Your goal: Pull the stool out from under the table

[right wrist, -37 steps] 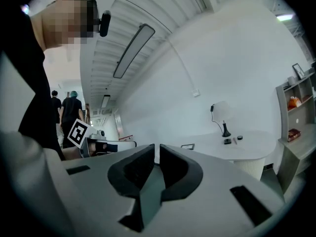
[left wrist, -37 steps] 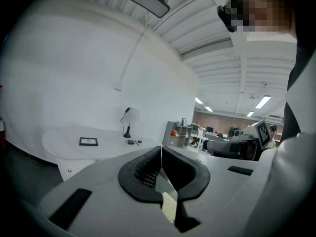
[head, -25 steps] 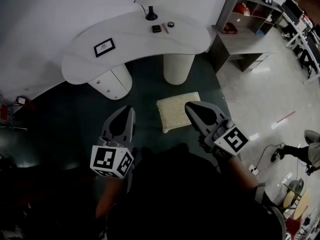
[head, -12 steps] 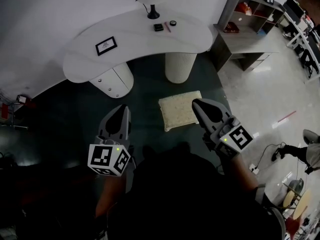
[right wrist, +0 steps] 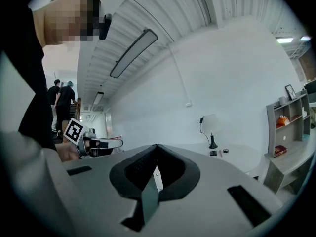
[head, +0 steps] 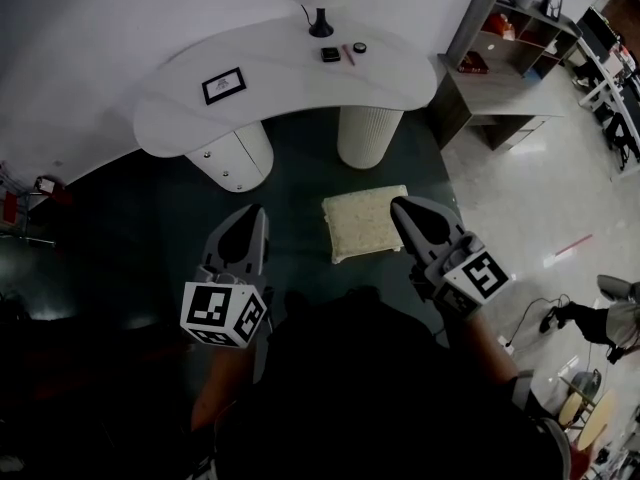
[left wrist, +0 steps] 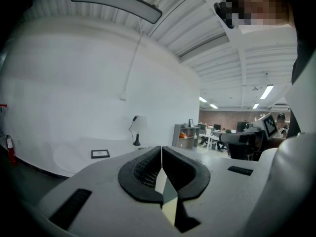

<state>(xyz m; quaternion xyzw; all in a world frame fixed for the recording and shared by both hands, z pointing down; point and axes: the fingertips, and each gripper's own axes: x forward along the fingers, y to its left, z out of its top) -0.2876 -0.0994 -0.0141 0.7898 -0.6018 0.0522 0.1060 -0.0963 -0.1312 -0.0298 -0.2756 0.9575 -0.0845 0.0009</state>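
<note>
The stool [head: 364,223], a low seat with a cream square cushion, stands on the dark floor in front of the white curved table [head: 280,78], out from under its top. In the head view my left gripper [head: 250,216] hangs to the stool's left, apart from it. My right gripper [head: 404,208] hangs by the stool's right edge; whether it touches the cushion I cannot tell. Both are shut with nothing between the jaws, as the left gripper [left wrist: 161,149] and the right gripper [right wrist: 157,147] also show in their own views.
The table rests on a round pillar [head: 369,135] and a drawer pedestal [head: 236,158]. On it stand a black lamp [head: 320,24], a picture frame [head: 223,85] and small items [head: 331,55]. A grey shelf unit [head: 497,53] stands to the right, where the shiny floor begins.
The head view has drifted a little, so the table sits lower and further right in the picture. Both grippers stay shut beside the stool, nearly where they were.
</note>
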